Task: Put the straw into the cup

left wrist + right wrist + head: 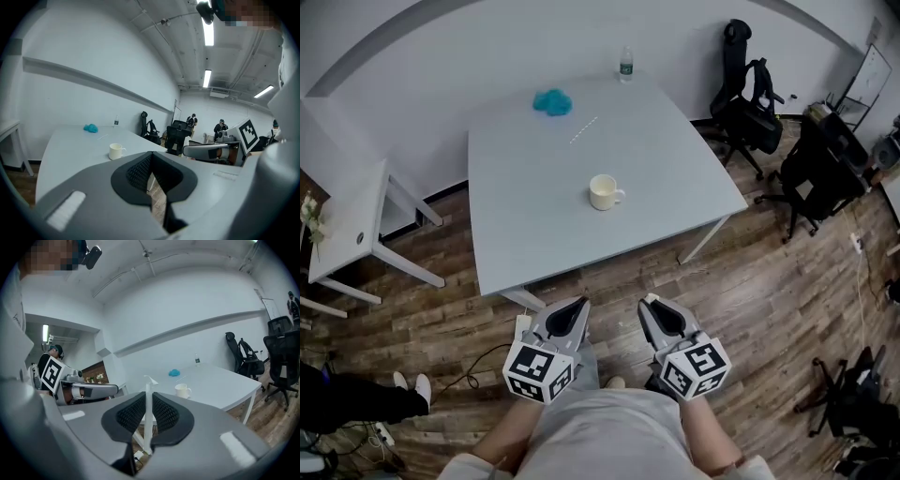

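1. Head view: the jaws of the left gripper [579,305] and the right gripper [649,302] are seen drawn together to points and holding nothing, low over the wooden floor [750,281] just short of the near edge of the surface [534,225]. The straw [583,129], a thin white stick, lies flat towards the far side, well apart from both jaws. The cream cup [604,192] stands upright between straw and jaws. A blue object [552,101] lies beside the straw and a bottle [625,64] stands at the far edge; its label cannot be read. Only black-and-white square patterns are carried on the marker cubes [539,372].
2. Left gripper view: the jaws are closed on nothing, with a thin slit left. The cup and straw are seen up and left of them, far off.
3. Right gripper view: the jaws are likewise closed and empty. The cup and straw are seen to their right.
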The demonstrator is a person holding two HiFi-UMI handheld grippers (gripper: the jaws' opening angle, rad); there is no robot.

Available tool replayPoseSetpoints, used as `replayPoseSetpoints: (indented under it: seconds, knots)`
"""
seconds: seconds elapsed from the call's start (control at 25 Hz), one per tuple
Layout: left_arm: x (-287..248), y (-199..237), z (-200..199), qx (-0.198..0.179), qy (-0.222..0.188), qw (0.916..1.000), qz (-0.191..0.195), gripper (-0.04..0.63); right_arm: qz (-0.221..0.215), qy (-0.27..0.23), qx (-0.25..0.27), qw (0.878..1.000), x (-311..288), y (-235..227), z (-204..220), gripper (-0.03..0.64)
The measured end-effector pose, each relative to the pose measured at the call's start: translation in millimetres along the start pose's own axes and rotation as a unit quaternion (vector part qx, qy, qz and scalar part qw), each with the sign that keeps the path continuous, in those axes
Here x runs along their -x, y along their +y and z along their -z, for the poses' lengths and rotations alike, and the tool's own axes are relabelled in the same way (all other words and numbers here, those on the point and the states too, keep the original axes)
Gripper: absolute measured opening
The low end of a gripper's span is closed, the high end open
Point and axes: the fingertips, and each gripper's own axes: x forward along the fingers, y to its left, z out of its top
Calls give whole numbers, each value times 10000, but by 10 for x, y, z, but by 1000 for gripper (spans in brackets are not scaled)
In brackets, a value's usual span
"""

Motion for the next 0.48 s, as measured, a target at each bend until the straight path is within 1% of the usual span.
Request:
replayPoseSetpoints:
  seconds: [0.2, 0.48]
  knots:
    - [-346, 340, -144, 4, 30, 10000, 85, 18, 81, -22, -22, 10000, -400, -221, -151, 50]
    - [-736, 768, -438, -85, 71, 9995, 284, 18, 297, -121, -69, 9995, -892, -487, -453, 51]
